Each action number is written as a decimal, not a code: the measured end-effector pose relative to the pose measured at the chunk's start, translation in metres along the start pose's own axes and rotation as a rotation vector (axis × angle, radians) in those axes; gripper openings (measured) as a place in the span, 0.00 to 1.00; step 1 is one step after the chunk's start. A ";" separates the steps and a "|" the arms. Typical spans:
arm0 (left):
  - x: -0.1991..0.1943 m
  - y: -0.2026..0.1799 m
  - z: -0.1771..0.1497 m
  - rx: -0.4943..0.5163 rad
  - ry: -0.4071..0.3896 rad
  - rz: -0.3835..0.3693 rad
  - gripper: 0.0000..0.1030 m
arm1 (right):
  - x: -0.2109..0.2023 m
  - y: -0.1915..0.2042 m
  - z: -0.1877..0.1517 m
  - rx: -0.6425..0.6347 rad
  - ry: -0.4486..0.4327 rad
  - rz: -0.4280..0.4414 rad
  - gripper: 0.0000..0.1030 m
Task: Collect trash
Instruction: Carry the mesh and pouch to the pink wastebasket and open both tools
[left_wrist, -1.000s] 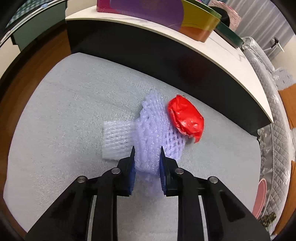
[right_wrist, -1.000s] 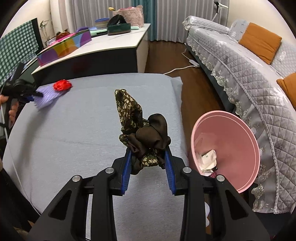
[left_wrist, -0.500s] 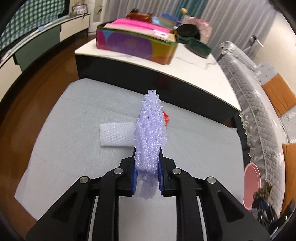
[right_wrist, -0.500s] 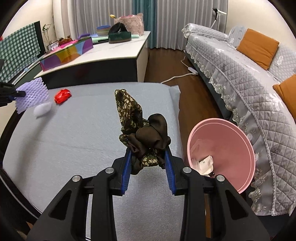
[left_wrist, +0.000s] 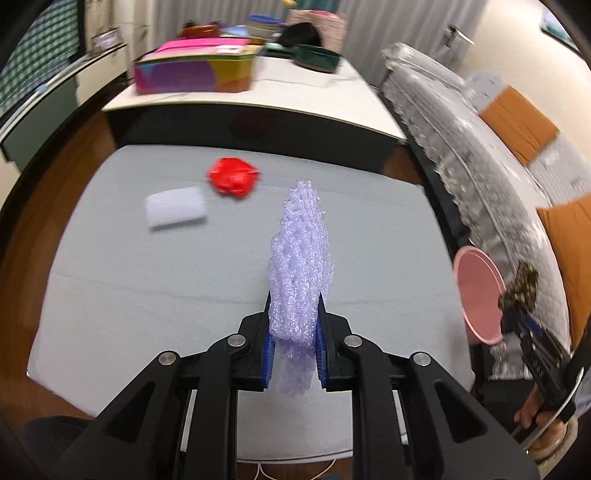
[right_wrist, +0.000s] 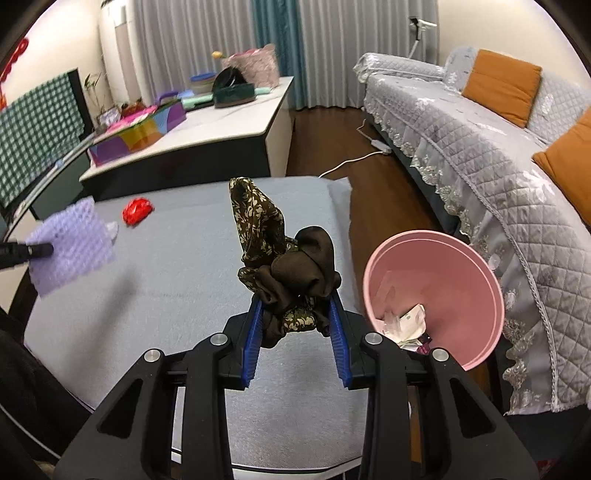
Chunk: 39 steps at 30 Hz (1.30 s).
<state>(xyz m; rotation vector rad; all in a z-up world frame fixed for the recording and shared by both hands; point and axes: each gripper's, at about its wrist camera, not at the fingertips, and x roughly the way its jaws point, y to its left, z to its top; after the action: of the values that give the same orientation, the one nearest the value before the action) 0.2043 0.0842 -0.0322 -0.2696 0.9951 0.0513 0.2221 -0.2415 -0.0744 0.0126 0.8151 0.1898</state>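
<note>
The left gripper (left_wrist: 293, 347) now carries the lilac foam net (left_wrist: 301, 273) lifted off the grey table (left_wrist: 129, 280); the right gripper (right_wrist: 295, 328) grasps a brown cloth (right_wrist: 291, 273), both ready for the pink bin (right_wrist: 461, 280)

Each gripper (left_wrist: 293, 354) (right_wrist: 295, 339) was built from matte black linkage arms, joined by round silver screws and fitted with ribbed blue pads (right_wrist: 252, 345) inside the fingers.

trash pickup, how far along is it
Done: crumpled paper already lies in the pink bin. In hand: the left gripper clamps the purple foam net, and the right gripper clamps the brown scrunchie. Left: the red wrapper and the white foam piece lie on the grey pad.
</note>
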 end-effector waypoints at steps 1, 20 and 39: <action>-0.001 -0.013 0.001 0.028 0.000 -0.013 0.17 | -0.003 -0.003 0.000 0.009 -0.006 -0.002 0.33; 0.031 -0.242 0.017 0.378 0.042 -0.218 0.17 | -0.045 -0.107 0.053 0.127 -0.037 -0.146 0.33; 0.133 -0.357 0.015 0.509 0.194 -0.253 0.17 | 0.023 -0.206 0.038 0.333 0.069 -0.199 0.33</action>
<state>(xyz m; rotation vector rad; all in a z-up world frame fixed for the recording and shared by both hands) 0.3481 -0.2671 -0.0637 0.0705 1.1230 -0.4611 0.2984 -0.4376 -0.0820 0.2385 0.9038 -0.1353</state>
